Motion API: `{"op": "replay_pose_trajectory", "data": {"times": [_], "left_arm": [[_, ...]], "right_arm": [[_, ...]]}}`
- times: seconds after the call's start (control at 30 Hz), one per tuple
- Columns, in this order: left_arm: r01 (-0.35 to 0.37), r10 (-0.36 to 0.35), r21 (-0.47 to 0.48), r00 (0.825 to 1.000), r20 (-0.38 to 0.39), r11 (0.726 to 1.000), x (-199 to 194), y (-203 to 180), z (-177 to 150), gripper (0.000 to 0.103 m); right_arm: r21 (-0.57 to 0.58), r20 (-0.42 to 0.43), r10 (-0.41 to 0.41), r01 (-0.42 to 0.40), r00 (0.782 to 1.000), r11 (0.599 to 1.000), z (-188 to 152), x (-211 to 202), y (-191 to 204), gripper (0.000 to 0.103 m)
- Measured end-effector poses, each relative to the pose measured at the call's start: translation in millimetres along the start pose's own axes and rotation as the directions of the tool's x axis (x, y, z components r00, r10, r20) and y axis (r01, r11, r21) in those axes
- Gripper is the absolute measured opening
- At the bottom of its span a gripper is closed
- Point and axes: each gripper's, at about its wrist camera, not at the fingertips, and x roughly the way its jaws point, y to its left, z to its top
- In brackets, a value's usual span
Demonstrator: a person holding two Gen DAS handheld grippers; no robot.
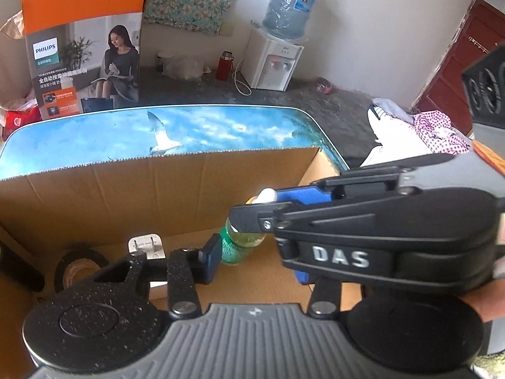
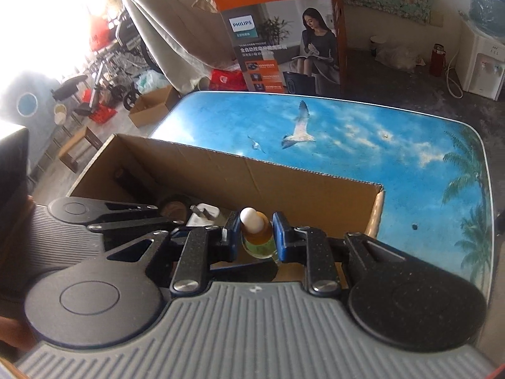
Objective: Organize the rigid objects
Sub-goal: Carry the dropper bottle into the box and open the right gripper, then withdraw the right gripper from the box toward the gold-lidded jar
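1. Between the blue pads of the right gripper (image 2: pixel 255 237), a small bottle (image 2: pixel 257 235) is grasped and hangs over the open cardboard box (image 2: pixel 284 186), near its right end wall.
2. The left gripper (image 1: pixel 255 252) stands just beside the bottle's left; its jaws are parted and, judged from the wrist view, the one pad in sight does not press on the bottle.
3. Risk: the two grippers crowd each other, so a knock could twist the bottle out of the pads.
4. Risk: released from this height, the bottle could topple or roll towards the white plug adapter (image 1: pixel 146 246) and tape roll (image 1: pixel 80 267) to the left.
5. The bottle has a white rounded cap, amber liquid above and a green label below.
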Motion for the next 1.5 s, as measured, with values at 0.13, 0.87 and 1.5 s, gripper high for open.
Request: {"op": "replay_pose_trajectory", "data": {"times": [0.13, 0.87, 1.5], "left_arm": [[-0.006, 0.006, 0.014, 1.0, 0.01, 1.0, -4, -4, -1, 0.061], [-0.081, 0.032, 0.226, 0.976, 0.216, 0.971, -158, -58, -117, 0.102], [-0.148, 0.132, 0.11, 0.981, 0.141, 0.983, -166, 3, -239, 0.103]], "right_arm": [[-0.018, -0.019, -0.016, 0.016, 1.0, 1.0, 2, 5, 3, 0.023], [0.183, 0.506, -0.066, -0.032, 0.86, 0.983, -168, -185, 65, 0.099], [0.167, 0.356, 0.102, -0.171, 0.929, 0.971, -247, -138, 134, 0.102]]}}
